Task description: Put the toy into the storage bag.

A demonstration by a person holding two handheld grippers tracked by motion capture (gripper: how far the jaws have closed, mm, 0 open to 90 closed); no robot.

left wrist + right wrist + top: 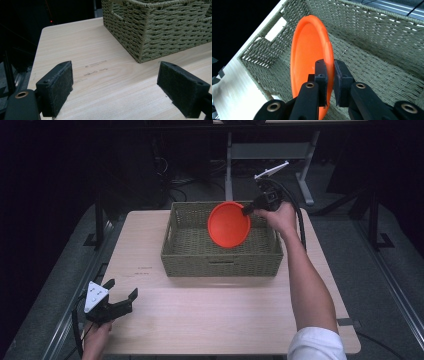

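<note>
nearest the high view's camera, a white sleeve [317,344] and bare forearm reach up the right side of the table [220,320], and at the bottom left the other hand holds the left gripper [121,296] just over the table's near left corner. its jaws stand wide apart with nothing between them; in the left gripper view the two black pads [59,82] frame bare light wood, with faint marks on the surface ahead and a corner of the woven basket [160,27] beyond.

further up the table, the right gripper [246,210] is clamped on the rim of an orange plate [228,225]. in the right gripper view its jaws pinch the plate's edge [329,72], one pad on each face, and the orange plate [308,57] stands on edge, tilted, inside the basket [377,50]. from the high view the plate hangs over the basket's middle, its face turned toward the person, partly above the rim [220,254]; whether its lower edge touches the basket floor cannot be told. a black cable trails from the right gripper down past the wrist. the basket sits at the far centre of the table, well apart from the left gripper.
</note>
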